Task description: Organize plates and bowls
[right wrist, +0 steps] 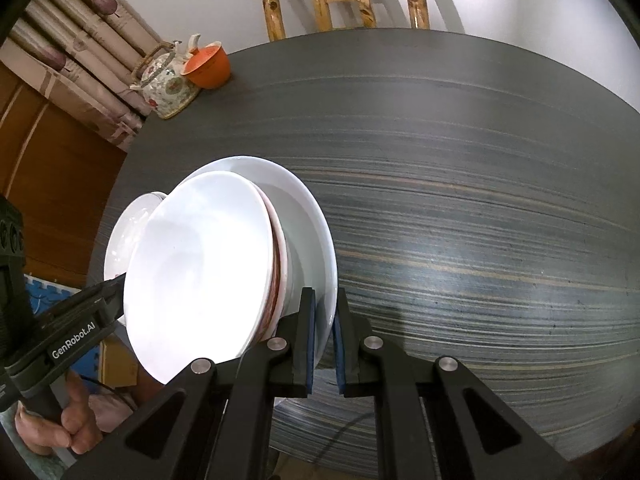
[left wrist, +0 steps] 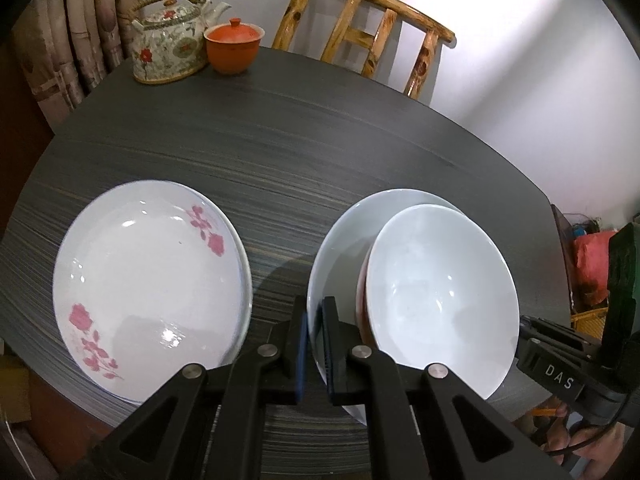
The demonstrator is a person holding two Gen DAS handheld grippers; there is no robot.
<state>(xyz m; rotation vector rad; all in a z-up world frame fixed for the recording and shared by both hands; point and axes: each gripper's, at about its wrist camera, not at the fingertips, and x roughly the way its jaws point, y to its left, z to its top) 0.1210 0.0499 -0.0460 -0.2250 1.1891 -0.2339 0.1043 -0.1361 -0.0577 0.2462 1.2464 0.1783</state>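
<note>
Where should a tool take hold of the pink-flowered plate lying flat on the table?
Grip the flowered plate by its upturned rim, one pad over the lip and one under it. It lies flat on the table, so only the rim offers a hold. Probably come from the near edge, overhanging the table; the plate holding bowls crowds the other side.

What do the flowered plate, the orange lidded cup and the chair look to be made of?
The flowered plate looks like glazed ceramic or porcelain: glossy white, bright highlights, pink blossoms printed on it. It might be melamine; the look leaves that open. The orange lidded cup seems glazed ceramic, smooth with a soft sheen. The chair looks like varnished wood: knots, grain and a shiny amber coat.
</note>
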